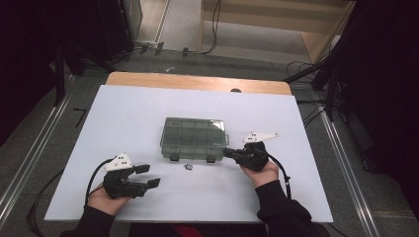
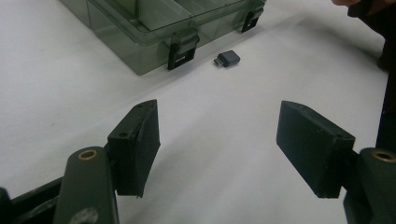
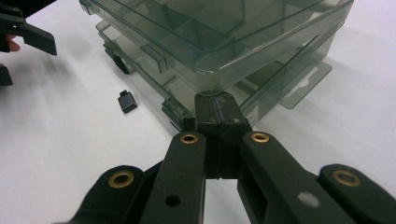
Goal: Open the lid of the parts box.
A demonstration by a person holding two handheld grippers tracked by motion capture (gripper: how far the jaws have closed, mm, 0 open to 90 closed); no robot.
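A: Box of smoky clear plastic, near the middle of the white table, with compartments inside and two dark latches on the person's side. In the right gripper view the lid stands lifted a little off the base at the near corner.

B: And the right gripper?

A: Its jaws are pressed flat together, tips right at that corner under the lid's edge. Whether they pinch anything, I cannot tell.

B: What lies near the box?

A: A small dark adapter on the table just in front of the latches, apart from both grippers.

B: The left gripper?

A: Jaws spread wide with bare table between them, holding nothing. It sits near the front left of the table, well apart from the box, pointing toward the adapter.
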